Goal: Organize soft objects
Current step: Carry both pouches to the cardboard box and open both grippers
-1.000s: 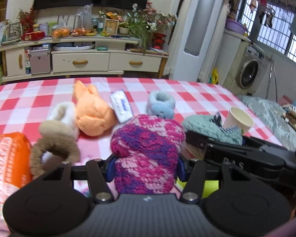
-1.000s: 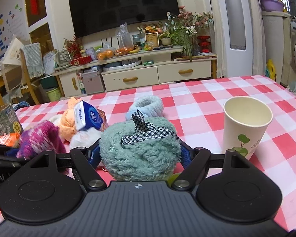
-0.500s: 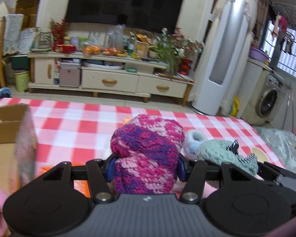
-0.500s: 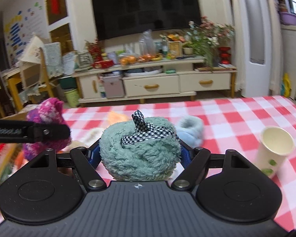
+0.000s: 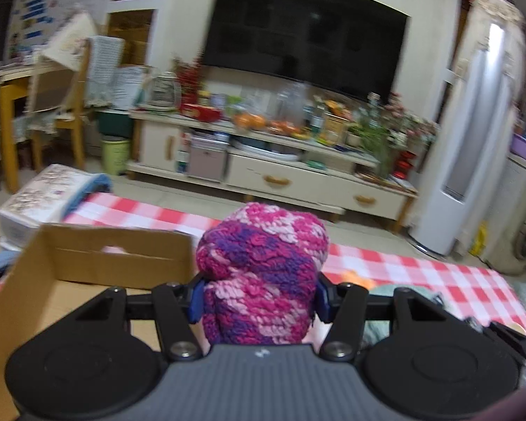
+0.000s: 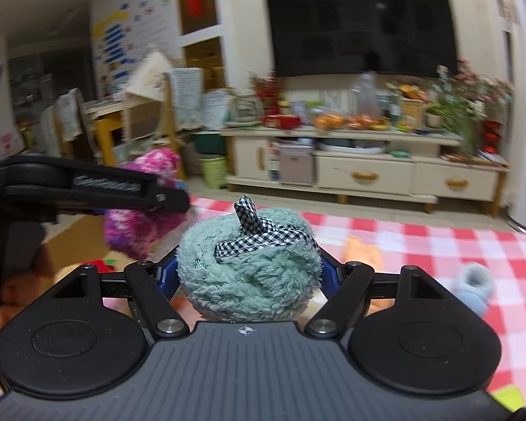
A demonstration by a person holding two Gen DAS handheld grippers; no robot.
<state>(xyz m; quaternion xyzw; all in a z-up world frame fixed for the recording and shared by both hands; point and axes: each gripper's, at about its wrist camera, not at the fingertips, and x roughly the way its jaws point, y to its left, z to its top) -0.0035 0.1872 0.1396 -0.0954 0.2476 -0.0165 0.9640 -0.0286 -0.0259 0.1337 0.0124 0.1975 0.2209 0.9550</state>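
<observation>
Left wrist view: left gripper (image 5: 259,298) clamps pink-purple knit item (image 5: 261,273) between its 2 blue pads, held above near edge of open cardboard box (image 5: 87,266), which sits on red-white checked tablecloth (image 5: 420,266). Right wrist view: right gripper (image 6: 247,277) set wide, pads pressing fluffy teal item (image 6: 249,273) with black-white gingham ribbon (image 6: 259,235) on top. Left gripper with knit item shows at left, just beside. Further on cloth: orange plush (image 6: 361,249) and light blue fuzzy item (image 6: 473,287), blurred. Far back: TV cabinet (image 6: 368,172), dark TV (image 6: 361,21).
</observation>
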